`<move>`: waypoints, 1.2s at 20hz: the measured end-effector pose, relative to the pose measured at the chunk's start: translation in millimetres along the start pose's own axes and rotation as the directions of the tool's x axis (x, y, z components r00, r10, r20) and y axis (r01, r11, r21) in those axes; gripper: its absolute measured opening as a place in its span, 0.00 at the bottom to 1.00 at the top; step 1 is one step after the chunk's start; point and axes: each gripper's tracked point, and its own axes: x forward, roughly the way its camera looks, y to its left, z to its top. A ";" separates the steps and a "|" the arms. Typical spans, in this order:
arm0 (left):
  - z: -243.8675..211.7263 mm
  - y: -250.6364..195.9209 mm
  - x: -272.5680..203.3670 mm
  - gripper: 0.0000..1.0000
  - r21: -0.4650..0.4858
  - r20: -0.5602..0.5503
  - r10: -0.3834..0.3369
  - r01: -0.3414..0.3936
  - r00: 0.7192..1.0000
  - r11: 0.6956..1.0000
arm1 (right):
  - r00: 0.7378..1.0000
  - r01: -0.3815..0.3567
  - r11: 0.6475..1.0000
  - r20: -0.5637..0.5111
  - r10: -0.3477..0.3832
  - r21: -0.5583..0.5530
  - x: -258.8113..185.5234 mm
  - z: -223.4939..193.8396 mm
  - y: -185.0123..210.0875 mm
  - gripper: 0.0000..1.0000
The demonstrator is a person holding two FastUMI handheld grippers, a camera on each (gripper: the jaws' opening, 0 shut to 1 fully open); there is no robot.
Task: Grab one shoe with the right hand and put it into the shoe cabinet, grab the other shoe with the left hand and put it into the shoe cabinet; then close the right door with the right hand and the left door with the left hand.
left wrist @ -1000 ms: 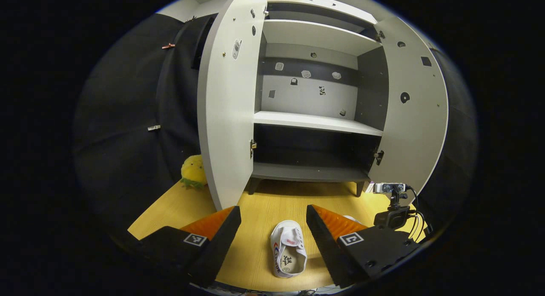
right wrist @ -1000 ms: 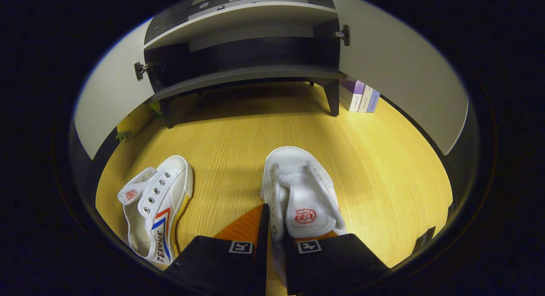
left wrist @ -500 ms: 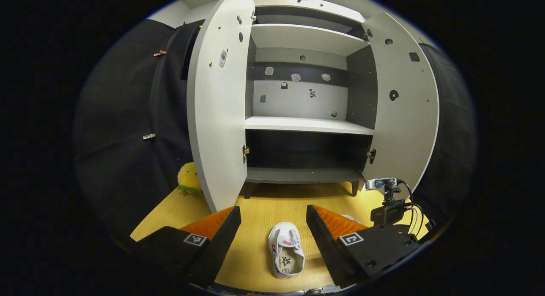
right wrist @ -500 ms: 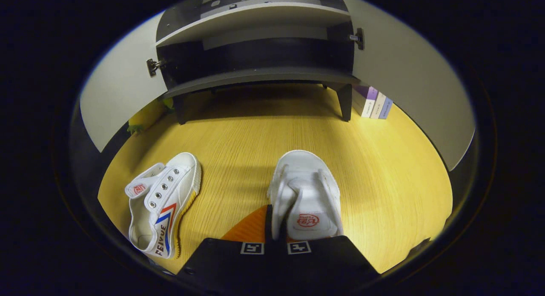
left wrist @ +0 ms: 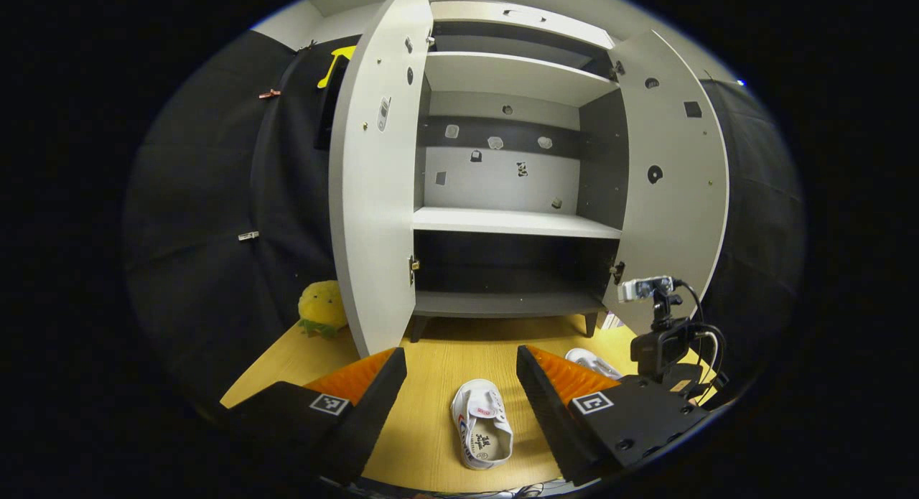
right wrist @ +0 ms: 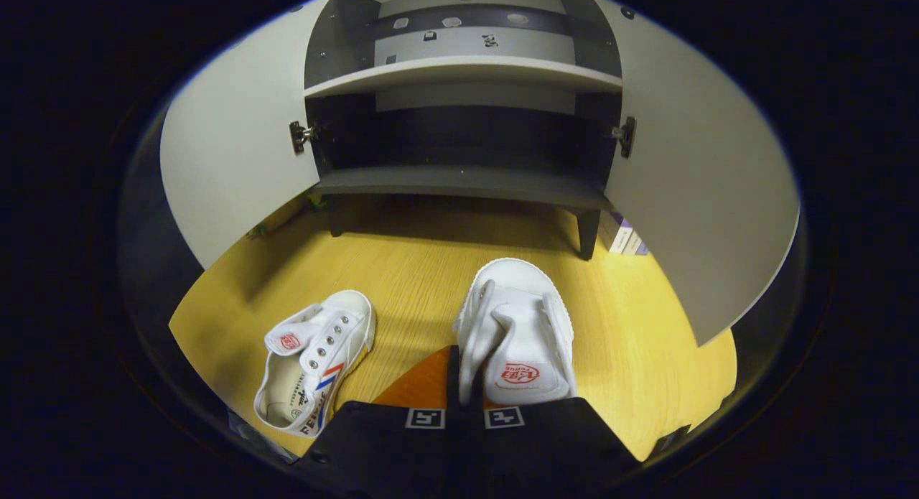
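White canvas sits pinched between our right gripper (right wrist: 465, 402) fingers at the bottom centre of the right gripper view: its jaws are closed on the side wall of one shoe (right wrist: 518, 334), toe aimed at the shoe cabinet (right wrist: 463, 183) in the upper middle of the frame. We judge that grip thin, taking one edge of soft fabric, so the shoe could sag, swing or slip free on the way in, and its toe could catch the front lip of the lowest shelf if we carry it low. The other shoe (right wrist: 310, 362) lies on its side on the wooden floor (right wrist: 416, 269) at lower left, apart from the held one. In the left gripper view our left gripper (left wrist: 461, 373) is spread wide and holds nothing, that shoe (left wrist: 482, 433) lying between its fingers farther off. This view shows the cabinet's upper shelves, both doors standing open, and a yellow plush toy (left wrist: 322, 309) at lower left; the right gripper view gives us the books (right wrist: 623, 239) under the right door.
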 end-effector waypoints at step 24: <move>27.5 36.9 -23.0 0.96 0.043 0.101 -0.144 0.140 0.985 0.989 | 0.900 0.167 0.986 0.412 -0.141 -0.027 -67.5 359.3 0.1 0.05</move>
